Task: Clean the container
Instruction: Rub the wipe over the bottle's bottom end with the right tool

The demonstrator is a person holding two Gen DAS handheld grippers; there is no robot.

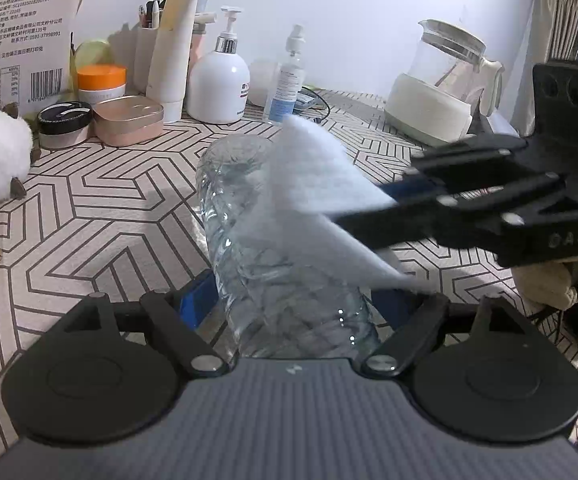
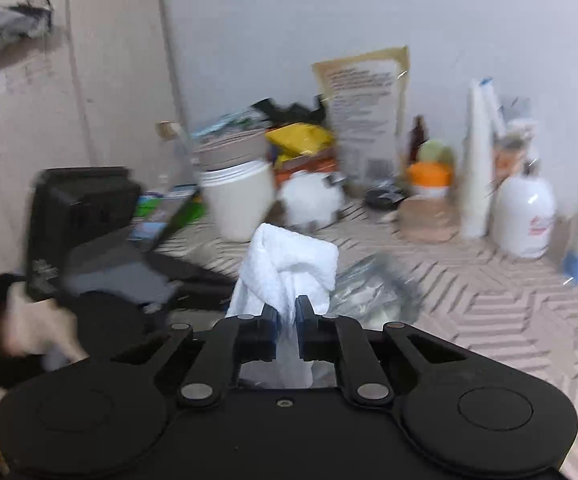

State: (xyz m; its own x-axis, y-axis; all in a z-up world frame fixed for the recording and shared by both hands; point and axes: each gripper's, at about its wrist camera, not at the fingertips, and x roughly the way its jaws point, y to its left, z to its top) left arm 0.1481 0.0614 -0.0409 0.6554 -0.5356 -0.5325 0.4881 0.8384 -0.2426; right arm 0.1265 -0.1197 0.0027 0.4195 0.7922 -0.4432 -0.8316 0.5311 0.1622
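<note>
Two tongs meet over the patterned bench (image 1: 89,208). Left wrist view: the left tongs (image 1: 295,308) clamp a clear plastic bottle (image 1: 257,240), white cloth (image 1: 313,196) draped on it. Right wrist view: the right tongs (image 2: 287,312) pinch that cloth (image 2: 289,264), bottle (image 2: 373,284) just beyond.

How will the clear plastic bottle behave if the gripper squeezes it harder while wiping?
The clear plastic bottle looks thin-walled and ribbed, so it probably dents easily. It appears empty, likely light. Lying sideways in the left gripper, it may slip or roll if released.
</note>
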